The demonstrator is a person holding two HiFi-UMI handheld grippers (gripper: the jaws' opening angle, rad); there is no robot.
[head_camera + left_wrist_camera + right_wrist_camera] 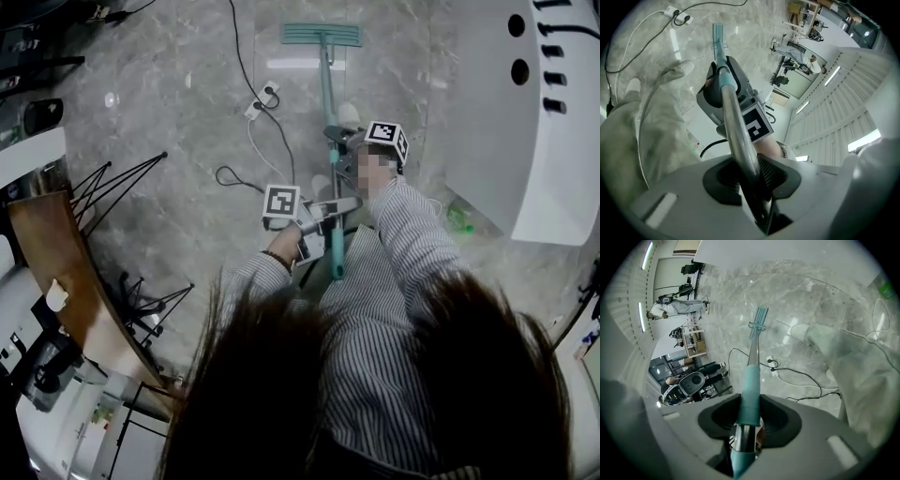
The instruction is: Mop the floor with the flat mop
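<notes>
Clamped on the flat mop (325, 84) pole with left gripper (336, 208) and right gripper (336, 139), with its head flat on the floor (187, 141) ahead. Bare metal between jaws in left gripper view, teal sleeve in right gripper view.

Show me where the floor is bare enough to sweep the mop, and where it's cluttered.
Bare floor: right of the mop handle, up to the white unit; and left of the corded power strip, out to the black wire legs. Crowded: the power strip hard by the handle's left, a green bottle at the unit's foot.
</notes>
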